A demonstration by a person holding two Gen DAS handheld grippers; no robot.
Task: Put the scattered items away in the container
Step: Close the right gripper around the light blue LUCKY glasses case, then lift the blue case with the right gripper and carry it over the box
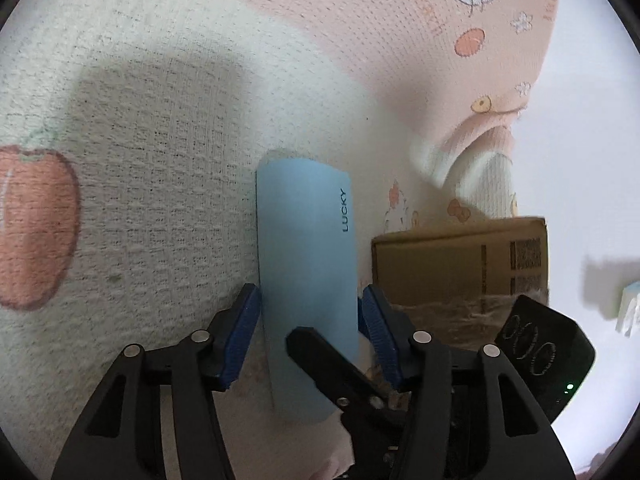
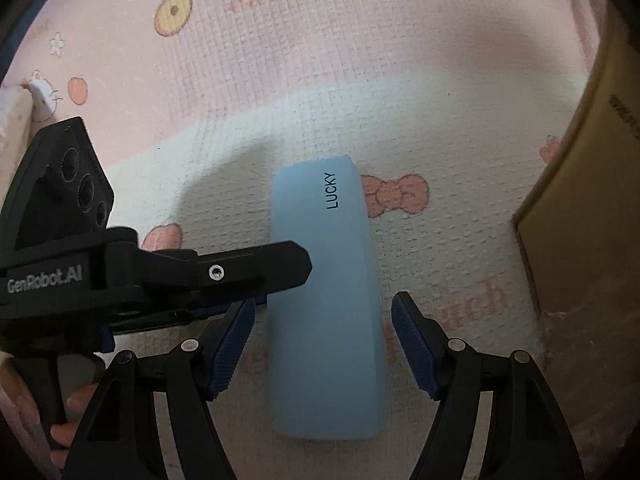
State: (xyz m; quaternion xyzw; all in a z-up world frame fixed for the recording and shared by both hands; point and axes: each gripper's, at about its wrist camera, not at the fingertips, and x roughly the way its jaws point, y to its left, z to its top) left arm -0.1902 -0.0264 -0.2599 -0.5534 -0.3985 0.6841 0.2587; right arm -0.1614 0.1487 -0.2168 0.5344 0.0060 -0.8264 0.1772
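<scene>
A light blue case marked LUCKY lies on a cream and pink blanket. My left gripper straddles it, its blue pads touching both long sides. In the right wrist view the same case lies between my right gripper's open fingers, with gaps on both sides. The left gripper's body reaches in from the left and presses on the case. A cardboard box stands to the right of the case.
The blanket has peach and cat prints and a folded pink edge at the upper right. The box wall rises at the right of the right wrist view. The right gripper's camera body sits at the lower right.
</scene>
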